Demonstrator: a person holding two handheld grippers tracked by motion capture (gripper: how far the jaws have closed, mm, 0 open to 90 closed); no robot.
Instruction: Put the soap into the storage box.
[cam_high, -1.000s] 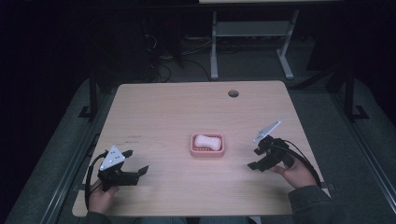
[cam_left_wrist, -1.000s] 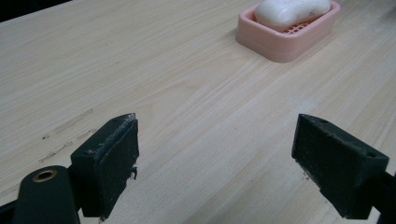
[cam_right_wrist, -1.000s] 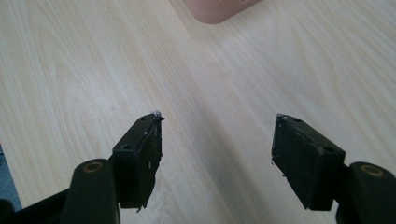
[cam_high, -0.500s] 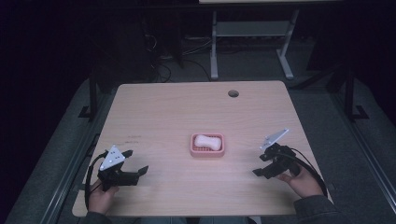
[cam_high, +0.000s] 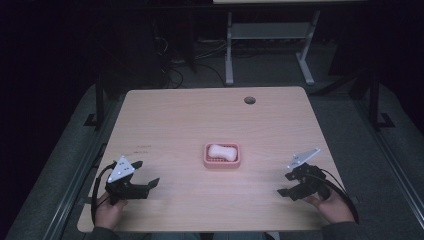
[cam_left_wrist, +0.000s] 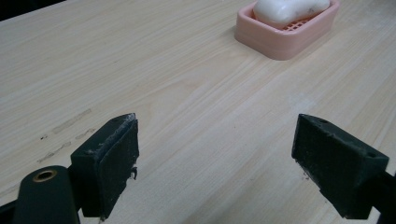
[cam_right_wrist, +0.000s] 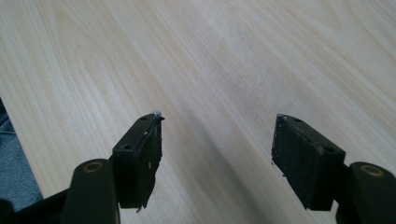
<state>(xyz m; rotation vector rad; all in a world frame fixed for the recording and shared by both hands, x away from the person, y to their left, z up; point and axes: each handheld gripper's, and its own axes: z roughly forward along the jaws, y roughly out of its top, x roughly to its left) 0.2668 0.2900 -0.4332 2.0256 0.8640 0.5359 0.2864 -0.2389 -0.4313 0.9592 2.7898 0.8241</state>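
- From the high view you see a dim room: the surface (cam_high: 190, 120) catches soft, even light while the floor around it sinks into near black.
- Your left gripper view is brighter; the pink soap dish (cam_left_wrist: 287, 30) looks slightly soft at the top edge.
- In your right gripper view, a faint shadow streaks the wood between the jaws, which stay sharp.

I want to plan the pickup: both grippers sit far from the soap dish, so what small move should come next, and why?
Probably bring the left gripper forward toward the pink soap dish. Its jaws stand open with only bare table between them, and its view already faces the dish, where the white soap lies. The right gripper, also open, faces bare wood.
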